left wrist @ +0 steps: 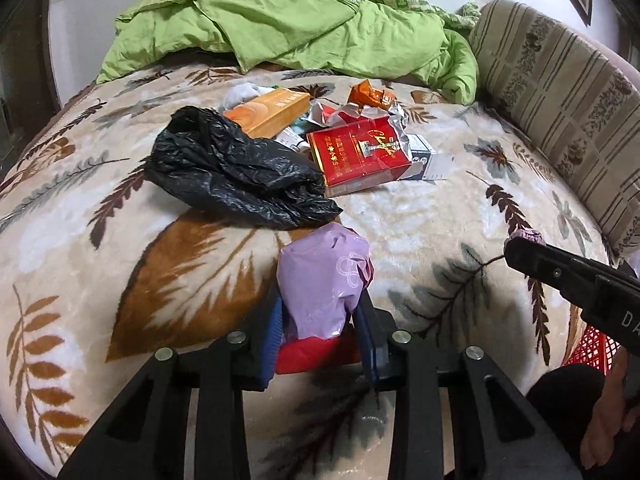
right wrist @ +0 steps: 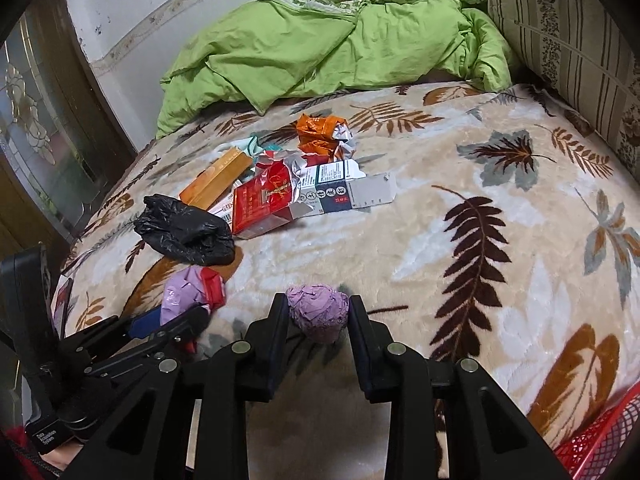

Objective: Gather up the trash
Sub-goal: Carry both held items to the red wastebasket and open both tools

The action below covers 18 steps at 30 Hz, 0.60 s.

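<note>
My left gripper (left wrist: 320,304) is shut on a lilac plastic wrapper (left wrist: 324,276) with a red part below it, held between its blue pads just above the leaf-print blanket. The right gripper (right wrist: 318,302) is shut on a crumpled purple paper ball (right wrist: 318,316). More trash lies in a heap further up the bed: a black plastic bag (left wrist: 236,172), a red cigarette pack (left wrist: 360,156), an orange carton (left wrist: 268,114), a crushed orange wrapper (right wrist: 320,136) and a flattened white and blue box (right wrist: 344,188). The left gripper (right wrist: 176,312) shows at lower left in the right wrist view.
A red mesh basket (right wrist: 600,444) sits at the bed's near right corner. A green quilt (left wrist: 280,24) is bunched at the far end and a striped pillow (left wrist: 560,92) lines the right side. A dark glass-panelled door (right wrist: 44,140) stands to the left.
</note>
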Tool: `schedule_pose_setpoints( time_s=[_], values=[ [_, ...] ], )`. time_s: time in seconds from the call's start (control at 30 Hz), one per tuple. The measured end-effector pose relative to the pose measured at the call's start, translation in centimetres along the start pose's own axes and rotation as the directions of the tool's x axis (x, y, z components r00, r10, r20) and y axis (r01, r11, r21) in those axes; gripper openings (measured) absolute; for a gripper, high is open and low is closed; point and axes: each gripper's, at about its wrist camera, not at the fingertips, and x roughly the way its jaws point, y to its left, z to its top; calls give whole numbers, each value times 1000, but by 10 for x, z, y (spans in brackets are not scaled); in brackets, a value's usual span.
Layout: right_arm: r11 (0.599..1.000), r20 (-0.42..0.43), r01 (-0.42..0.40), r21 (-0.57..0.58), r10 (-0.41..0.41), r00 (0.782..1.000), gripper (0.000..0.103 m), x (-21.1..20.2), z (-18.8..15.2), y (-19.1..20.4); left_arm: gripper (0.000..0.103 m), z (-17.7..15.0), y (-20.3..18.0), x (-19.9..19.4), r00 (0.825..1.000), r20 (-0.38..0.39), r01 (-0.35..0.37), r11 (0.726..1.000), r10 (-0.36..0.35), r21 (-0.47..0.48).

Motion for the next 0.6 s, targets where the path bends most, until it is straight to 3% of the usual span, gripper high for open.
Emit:
schedule_pose_setpoints(
  time_s=[0.2, 0.6],
  values=[
    [1000, 6, -8, -1, 8, 1000, 31, -5, -5, 3, 32, -4, -5, -9, 1000, 20, -11, 1000, 10, 29],
    [998, -8, -41, 56, 42, 999, 31, -28, -17, -4, 32, -11, -25, -35, 999, 30, 40, 997, -42, 69]
  ],
)
